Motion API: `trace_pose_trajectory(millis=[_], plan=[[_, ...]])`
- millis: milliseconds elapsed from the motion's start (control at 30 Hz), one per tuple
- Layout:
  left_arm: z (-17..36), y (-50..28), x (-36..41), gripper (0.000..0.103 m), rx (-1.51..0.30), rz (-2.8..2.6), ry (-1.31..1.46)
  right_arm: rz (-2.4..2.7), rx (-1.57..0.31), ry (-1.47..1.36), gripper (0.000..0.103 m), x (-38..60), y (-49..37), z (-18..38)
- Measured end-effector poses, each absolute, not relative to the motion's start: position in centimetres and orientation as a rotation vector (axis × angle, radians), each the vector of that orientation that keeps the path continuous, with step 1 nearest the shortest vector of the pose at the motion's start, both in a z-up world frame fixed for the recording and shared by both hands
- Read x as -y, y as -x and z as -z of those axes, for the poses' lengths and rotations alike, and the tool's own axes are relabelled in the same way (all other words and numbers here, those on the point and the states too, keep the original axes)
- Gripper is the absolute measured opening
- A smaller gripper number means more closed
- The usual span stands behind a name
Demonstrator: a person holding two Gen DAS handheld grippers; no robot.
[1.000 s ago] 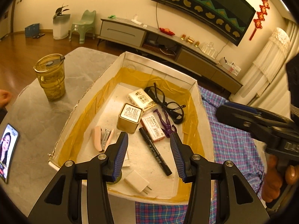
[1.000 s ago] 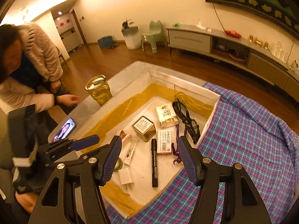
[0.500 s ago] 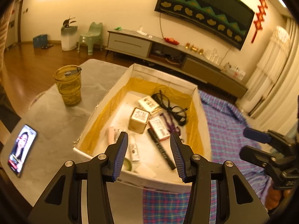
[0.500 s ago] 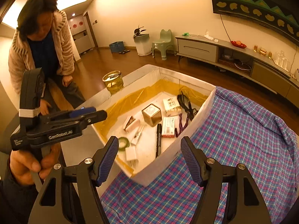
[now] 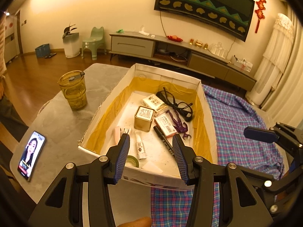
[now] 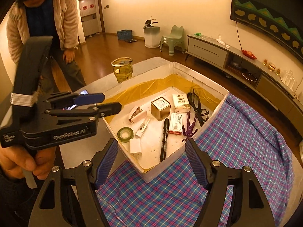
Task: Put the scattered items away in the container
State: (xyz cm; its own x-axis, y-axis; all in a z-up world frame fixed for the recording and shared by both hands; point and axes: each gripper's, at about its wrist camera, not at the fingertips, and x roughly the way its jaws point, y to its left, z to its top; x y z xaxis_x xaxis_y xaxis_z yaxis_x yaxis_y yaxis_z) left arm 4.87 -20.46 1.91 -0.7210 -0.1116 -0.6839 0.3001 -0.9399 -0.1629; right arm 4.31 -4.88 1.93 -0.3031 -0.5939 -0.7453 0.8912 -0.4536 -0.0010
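1. Ahead of my left claw (image 5: 151, 158) sits the box (image 5: 200, 84) on the bench (image 5: 62, 130); its near wall lies just under my fingertips.
2. My left claw is spread wide, with nothing between its pads.
3. My right claw (image 6: 151, 162) is opening, its pads bare; the near corner of the box (image 6: 223, 96) points into the gap, over the plaid cloth (image 6: 246, 141).
4. Everything to tidy lies inside the box: a tin (image 5: 144, 118) at the middle, a white packet (image 5: 154, 102) beyond it, and glasses (image 5: 178, 102) at the far right.
5. Right of the tin lie a red-edged card box (image 5: 165, 123) and a purple figure (image 5: 179, 123), touching each other.
6. A black marker (image 5: 162, 138) runs toward my right fingertip.
7. Nearest my left claw are a tape roll (image 5: 132, 161), a small tube (image 5: 139, 147) and a white charger (image 6: 135, 146); a pink stapler (image 5: 118, 132) lies just past the left fingertip.
8. Off to the left of the box on the bench stand a lidded cup (image 5: 73, 90) and a lit phone (image 5: 31, 155).
9. In the right view, my left hand (image 6: 20, 160) grips its handle, and another person (image 6: 45, 28) stands beyond the bench.
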Motion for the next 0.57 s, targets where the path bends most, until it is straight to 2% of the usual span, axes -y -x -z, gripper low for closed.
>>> trace_pose_trajectory(millis=[567], plan=[[-2.9, -5.5, 20.8, 0.050, -0.406, 2.715, -0.969, 1.917, -0.639, -0.903, 0.074, 6.8, -3.8, -0.6]])
